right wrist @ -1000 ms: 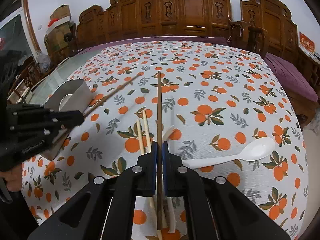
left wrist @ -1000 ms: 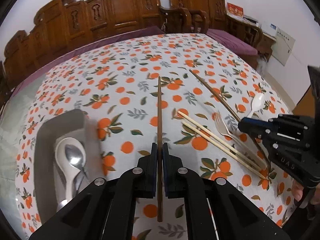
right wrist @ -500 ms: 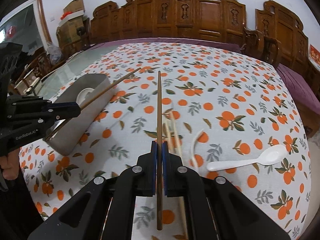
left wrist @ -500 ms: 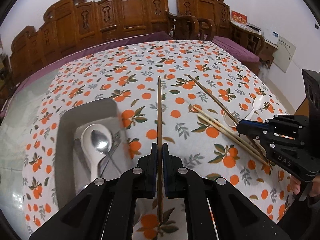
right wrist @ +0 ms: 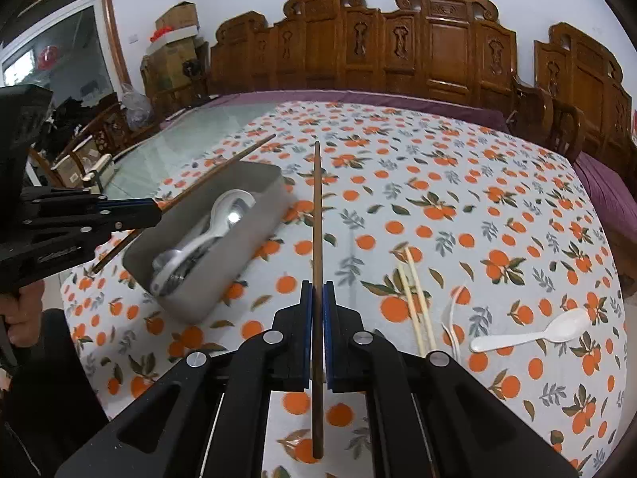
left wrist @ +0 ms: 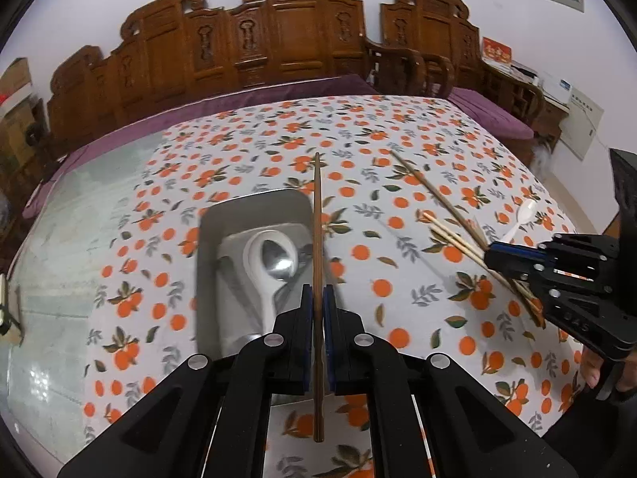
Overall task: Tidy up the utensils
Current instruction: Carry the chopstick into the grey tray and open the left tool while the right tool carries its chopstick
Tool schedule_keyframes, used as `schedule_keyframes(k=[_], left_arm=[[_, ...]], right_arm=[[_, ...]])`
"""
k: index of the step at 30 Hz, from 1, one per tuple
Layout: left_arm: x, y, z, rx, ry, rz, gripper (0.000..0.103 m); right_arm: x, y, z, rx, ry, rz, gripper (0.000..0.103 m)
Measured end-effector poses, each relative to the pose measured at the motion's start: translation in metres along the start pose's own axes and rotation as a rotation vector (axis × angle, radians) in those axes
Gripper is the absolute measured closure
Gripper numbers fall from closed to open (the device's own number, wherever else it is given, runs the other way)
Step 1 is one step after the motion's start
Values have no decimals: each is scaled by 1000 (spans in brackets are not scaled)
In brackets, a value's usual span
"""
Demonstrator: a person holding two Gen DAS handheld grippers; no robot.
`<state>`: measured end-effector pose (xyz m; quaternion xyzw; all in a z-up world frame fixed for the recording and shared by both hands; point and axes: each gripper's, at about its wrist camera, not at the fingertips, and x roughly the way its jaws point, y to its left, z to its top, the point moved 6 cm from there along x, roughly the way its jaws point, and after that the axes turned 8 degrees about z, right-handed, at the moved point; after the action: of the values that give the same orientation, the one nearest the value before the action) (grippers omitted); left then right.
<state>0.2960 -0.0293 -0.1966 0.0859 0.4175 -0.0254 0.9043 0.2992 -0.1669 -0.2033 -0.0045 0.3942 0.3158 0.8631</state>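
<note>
Each dark chopstick [left wrist: 317, 215] [right wrist: 317, 215] is pinched mid-length in shut fingers above the tabletop [right wrist: 497, 207]. The bin [left wrist: 254, 207] sits at eleven o'clock of the left gripper [left wrist: 317, 318]. Such thin pinches could let a stick pivot, missing the bin.

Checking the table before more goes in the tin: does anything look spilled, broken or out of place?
Nothing is spilled or broken. A pale chopstick pair, a fork and a white spoon lie loose on the tablecloth, outside the metal tin.
</note>
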Motion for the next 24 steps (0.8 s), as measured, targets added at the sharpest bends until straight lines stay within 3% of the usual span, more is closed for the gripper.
schedule_keyframes(k=[10, 24], left_arm=[[25, 35, -10, -47, 59, 4, 99], [69, 48, -23, -54, 145, -40, 99]], right_arm=[[0, 31, 4, -38, 11, 3, 97], [-7, 62, 19, -75, 39, -40, 97]])
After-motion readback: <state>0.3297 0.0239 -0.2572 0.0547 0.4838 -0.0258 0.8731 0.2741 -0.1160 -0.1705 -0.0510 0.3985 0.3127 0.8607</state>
